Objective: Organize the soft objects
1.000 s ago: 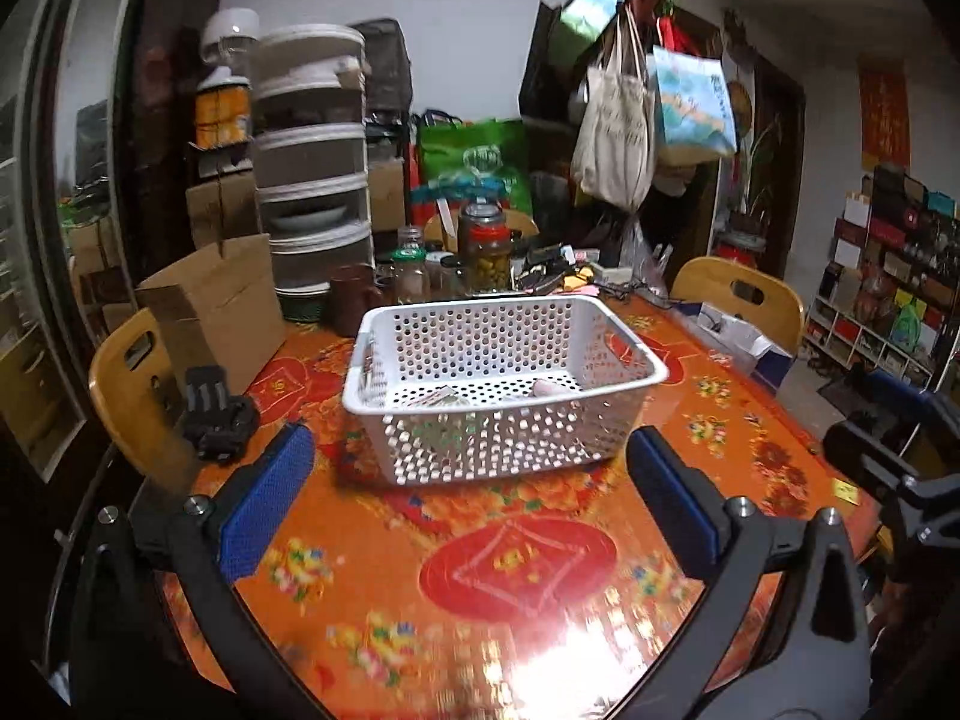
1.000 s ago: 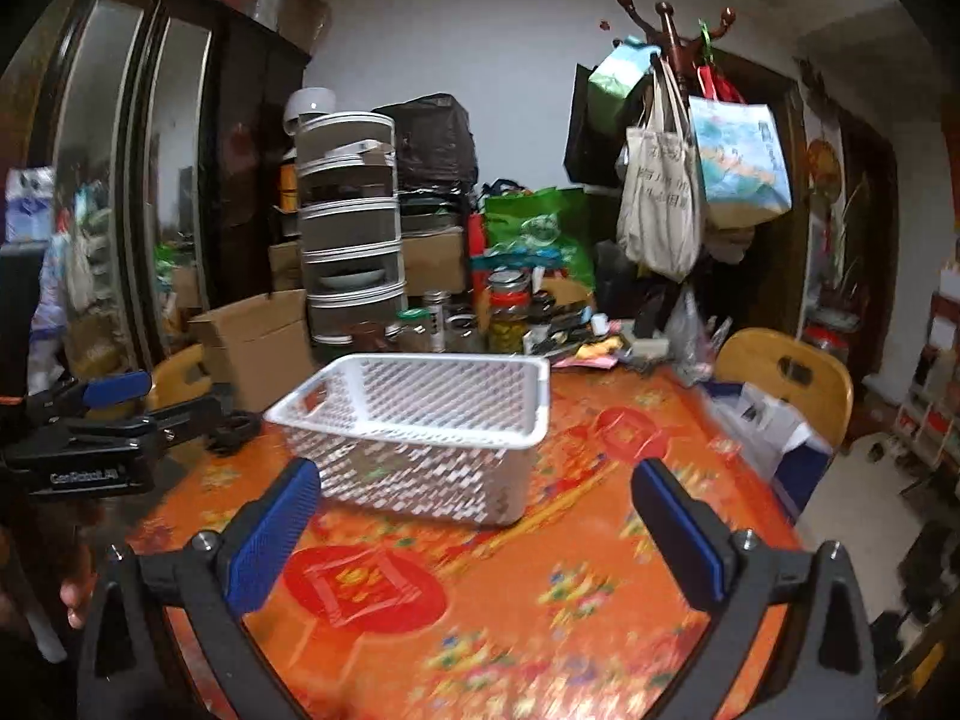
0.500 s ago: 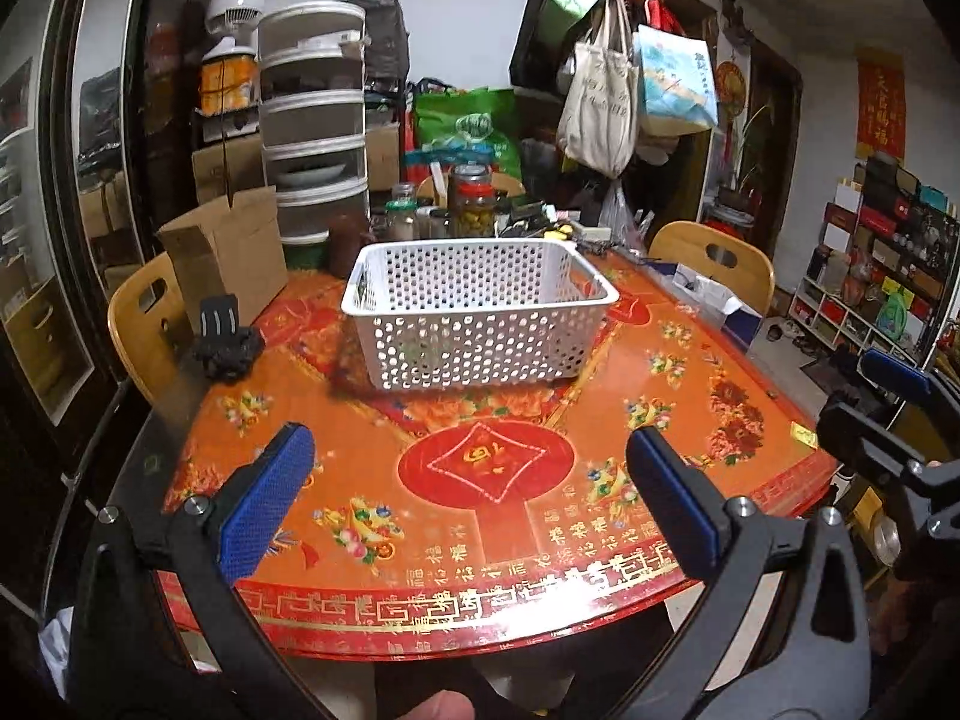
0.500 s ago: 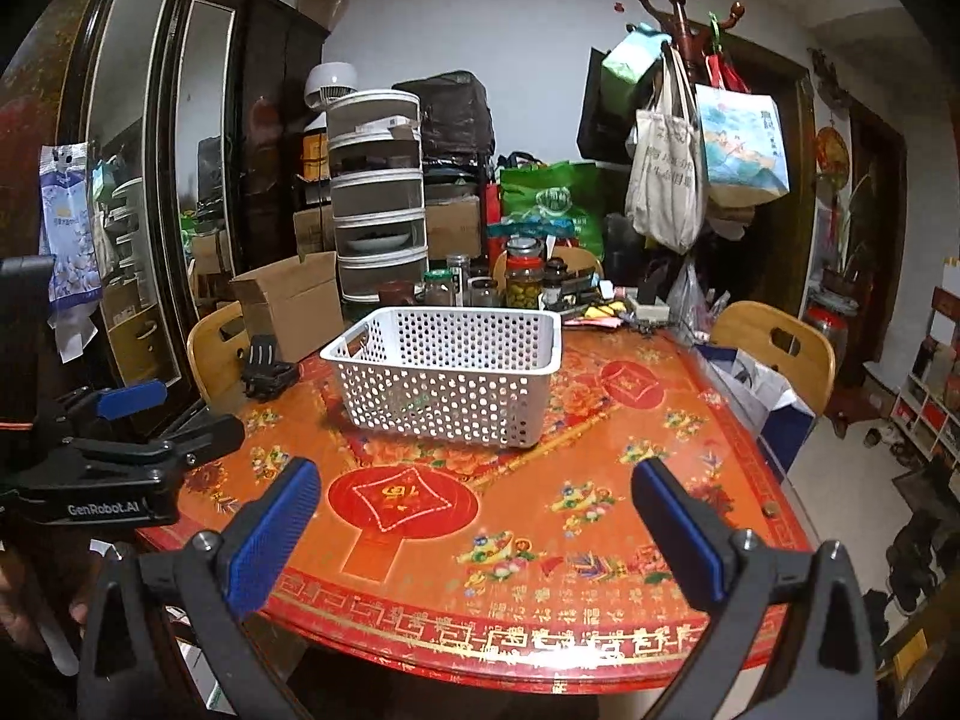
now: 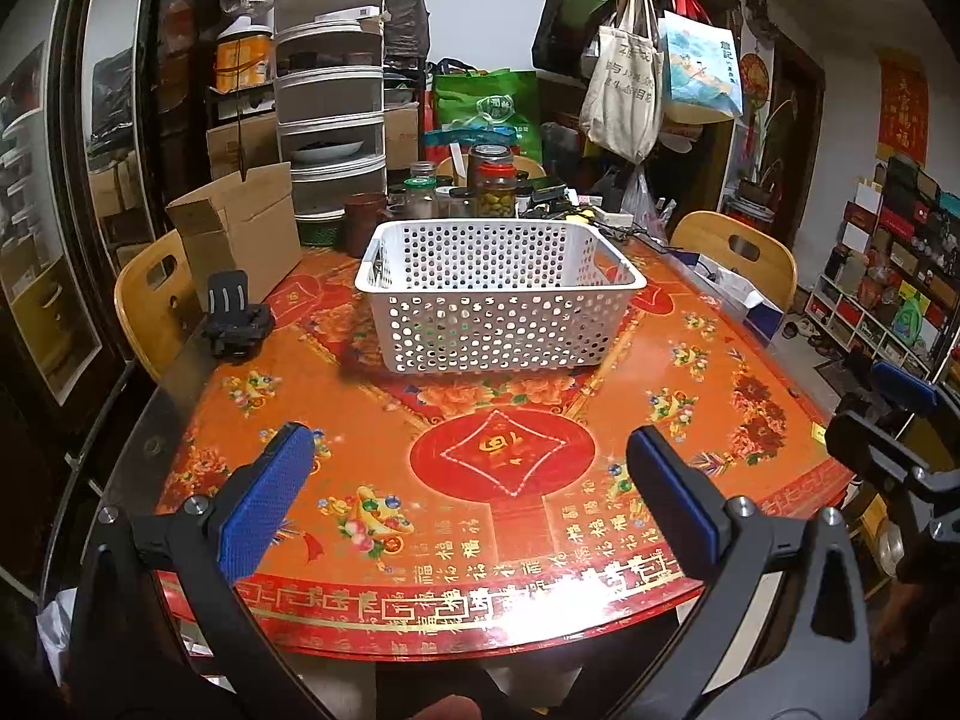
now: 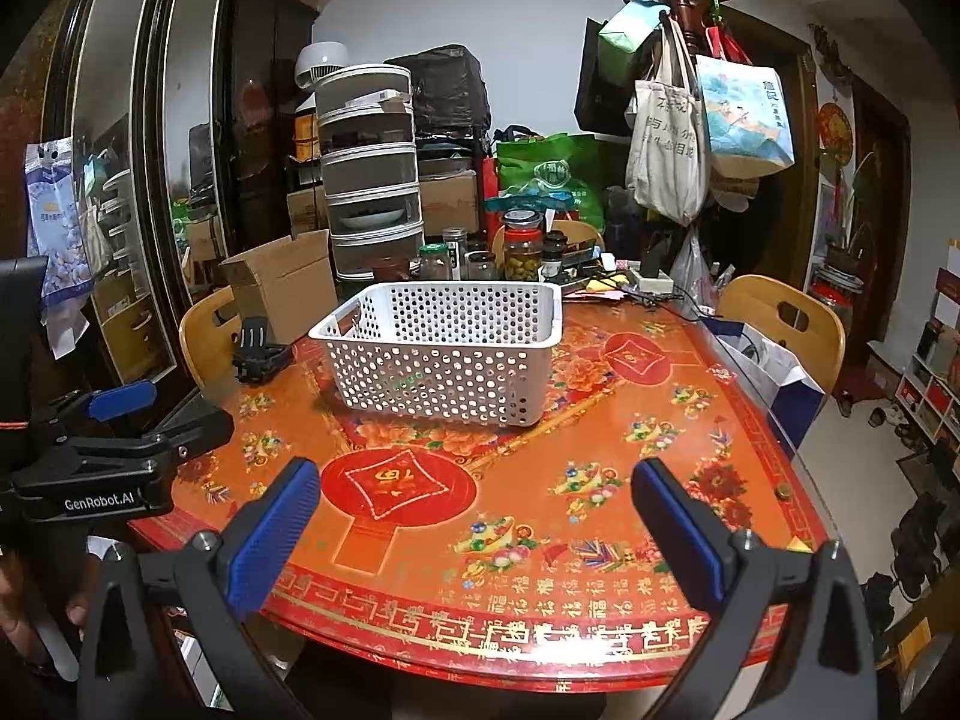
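Cluttered red counter: white perforated basket at 12 o'clock, black mount at 10, jars behind. Left claw and right claw both spread, gripping nothing.

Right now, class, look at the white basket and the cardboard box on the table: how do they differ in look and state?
The white basket is plastic with perforated walls you can see through; the cardboard box is plain brown with solid walls. The white basket stands near the middle of the table; the cardboard box stands at the far left edge, flap raised. The white basket is low and wide; the cardboard box stands taller. Both are open-topped containers standing on the same table.
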`<action>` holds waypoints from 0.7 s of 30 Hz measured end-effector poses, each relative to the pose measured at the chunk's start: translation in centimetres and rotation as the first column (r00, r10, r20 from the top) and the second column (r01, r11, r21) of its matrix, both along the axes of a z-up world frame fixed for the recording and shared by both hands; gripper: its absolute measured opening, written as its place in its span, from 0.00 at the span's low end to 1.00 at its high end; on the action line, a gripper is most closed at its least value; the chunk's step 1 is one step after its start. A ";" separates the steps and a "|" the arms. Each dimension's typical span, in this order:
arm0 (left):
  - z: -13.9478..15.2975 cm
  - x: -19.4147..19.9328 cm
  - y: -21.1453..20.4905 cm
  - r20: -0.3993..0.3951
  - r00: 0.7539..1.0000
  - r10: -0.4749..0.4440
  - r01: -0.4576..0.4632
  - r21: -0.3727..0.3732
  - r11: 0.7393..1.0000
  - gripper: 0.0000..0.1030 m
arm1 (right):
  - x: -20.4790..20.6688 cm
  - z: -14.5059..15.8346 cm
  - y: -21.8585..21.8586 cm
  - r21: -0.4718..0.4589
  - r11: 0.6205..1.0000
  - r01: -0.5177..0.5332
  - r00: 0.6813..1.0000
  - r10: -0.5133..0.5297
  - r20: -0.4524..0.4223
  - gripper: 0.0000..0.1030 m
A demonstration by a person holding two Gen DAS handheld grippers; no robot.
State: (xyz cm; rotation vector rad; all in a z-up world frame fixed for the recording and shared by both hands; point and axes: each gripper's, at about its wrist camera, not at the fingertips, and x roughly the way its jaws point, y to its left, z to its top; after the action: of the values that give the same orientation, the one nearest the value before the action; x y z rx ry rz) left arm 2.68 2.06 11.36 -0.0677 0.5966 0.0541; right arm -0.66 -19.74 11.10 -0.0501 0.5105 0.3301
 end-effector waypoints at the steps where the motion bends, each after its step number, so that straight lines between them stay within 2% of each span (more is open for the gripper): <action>1: 0.0 0.2 0.1 -0.001 1.000 -0.003 0.003 0.002 1.000 1.00 | 0.0 0.0 -0.1 0.001 1.000 0.001 1.000 -0.001 0.000 1.00; 21: -0.6 0.3 0.0 -0.016 1.000 -0.015 0.015 0.006 1.000 1.00 | -0.1 0.0 -0.2 0.004 1.000 -0.009 1.000 0.009 -0.002 1.00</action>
State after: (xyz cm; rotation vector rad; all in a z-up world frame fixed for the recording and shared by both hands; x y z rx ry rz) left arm 3.01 2.05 10.76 -0.0571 0.6125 0.0415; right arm -0.76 -19.95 11.06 -0.0477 0.5117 0.3397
